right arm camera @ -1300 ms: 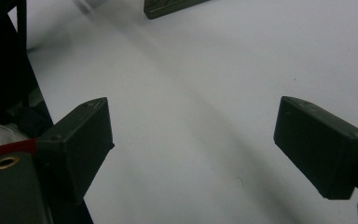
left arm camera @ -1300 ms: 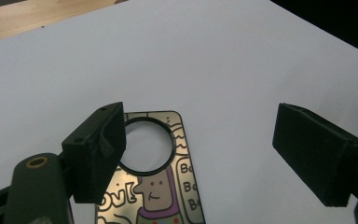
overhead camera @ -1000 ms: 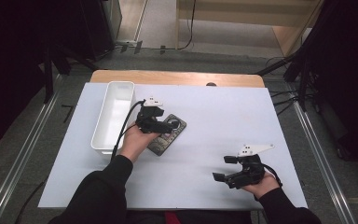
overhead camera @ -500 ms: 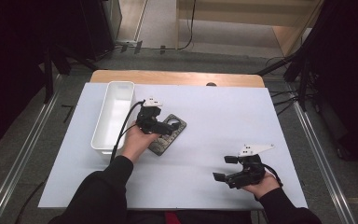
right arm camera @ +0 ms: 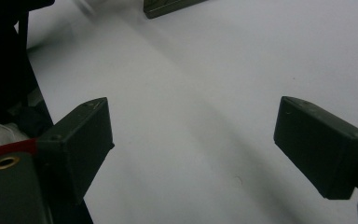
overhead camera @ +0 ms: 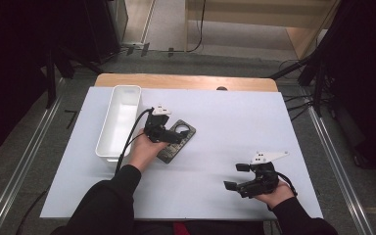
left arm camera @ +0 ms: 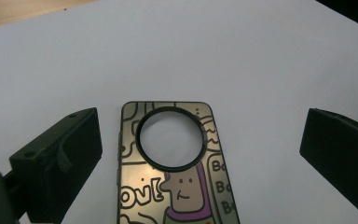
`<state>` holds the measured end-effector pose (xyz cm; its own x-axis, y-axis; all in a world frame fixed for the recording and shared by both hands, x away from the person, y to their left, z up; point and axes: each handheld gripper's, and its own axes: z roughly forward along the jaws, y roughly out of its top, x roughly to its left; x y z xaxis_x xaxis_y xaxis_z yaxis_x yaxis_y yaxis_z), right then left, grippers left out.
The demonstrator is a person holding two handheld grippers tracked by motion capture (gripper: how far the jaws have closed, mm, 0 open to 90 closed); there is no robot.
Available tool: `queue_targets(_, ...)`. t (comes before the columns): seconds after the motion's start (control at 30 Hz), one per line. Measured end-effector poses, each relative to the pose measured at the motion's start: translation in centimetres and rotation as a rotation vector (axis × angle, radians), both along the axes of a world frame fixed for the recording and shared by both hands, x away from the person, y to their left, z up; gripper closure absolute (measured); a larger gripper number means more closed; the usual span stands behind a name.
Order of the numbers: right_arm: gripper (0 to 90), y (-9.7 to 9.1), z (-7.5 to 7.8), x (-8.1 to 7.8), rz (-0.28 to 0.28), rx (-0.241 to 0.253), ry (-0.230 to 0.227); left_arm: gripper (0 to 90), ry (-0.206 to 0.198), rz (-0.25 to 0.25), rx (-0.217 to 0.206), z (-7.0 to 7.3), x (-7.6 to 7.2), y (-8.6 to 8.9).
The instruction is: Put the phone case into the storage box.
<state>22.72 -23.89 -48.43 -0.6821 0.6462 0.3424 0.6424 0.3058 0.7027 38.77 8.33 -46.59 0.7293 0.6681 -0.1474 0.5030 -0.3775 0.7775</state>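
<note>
Olive cartoon-printed phone case flat on white table, between just-opened wide jaws of left gripper, unheld; right gripper open, empty, apart.

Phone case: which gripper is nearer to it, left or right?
Left. The left gripper hovers right over the phone case, jaws open on either side of it without touching. The right gripper sits well away, near the table's front right edge, open over bare surface.

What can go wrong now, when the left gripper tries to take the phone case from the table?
1. The phone case lies flat between the open left gripper; closing pads could slide over its thin edges.
2. A push could skid it across the smooth white table.
3. The white tray stands close beside that hand.
</note>
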Motion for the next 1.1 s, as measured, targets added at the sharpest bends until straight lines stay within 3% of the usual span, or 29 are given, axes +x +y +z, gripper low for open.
queue_targets(0.47, 10.7, 0.0, 0.0, 0.0, 0.000, -0.001, -0.001, 0.0, 0.013, 0.011, 0.007, -1.2, 0.0, 0.1)
queue_targets(1.1, 10.7, -0.1, 0.0, 0.0, -0.002, 0.001, 0.000, 0.0, 0.027, 0.012, 0.064, -2.8, 0.1, 0.1)
